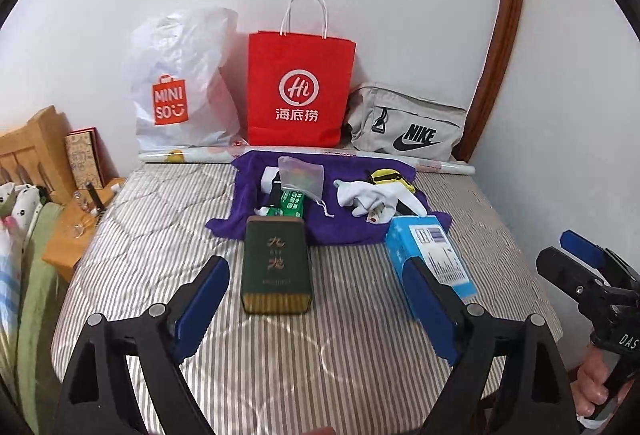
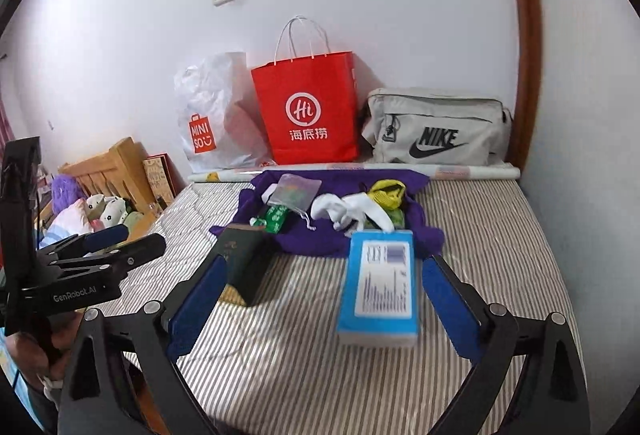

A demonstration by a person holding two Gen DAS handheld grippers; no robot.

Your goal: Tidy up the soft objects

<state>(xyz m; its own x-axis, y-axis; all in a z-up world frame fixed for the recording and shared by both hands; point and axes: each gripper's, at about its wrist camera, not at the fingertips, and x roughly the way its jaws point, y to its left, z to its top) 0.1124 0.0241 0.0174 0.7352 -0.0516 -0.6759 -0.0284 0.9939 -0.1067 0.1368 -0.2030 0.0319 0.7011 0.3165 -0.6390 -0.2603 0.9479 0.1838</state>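
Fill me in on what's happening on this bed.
A person holds tongs in each hand over a striped mattress; both the left tongs and the right tongs are open and hold nothing. In front of them lie a dark green box and a blue box. Beyond, white socks, a mesh pouch and other small items sit on a purple towel, not yet sorted.

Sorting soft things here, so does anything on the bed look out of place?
Two hard boxes lie on the striped mattress in front of the purple cloth: a dark green box and a blue box.
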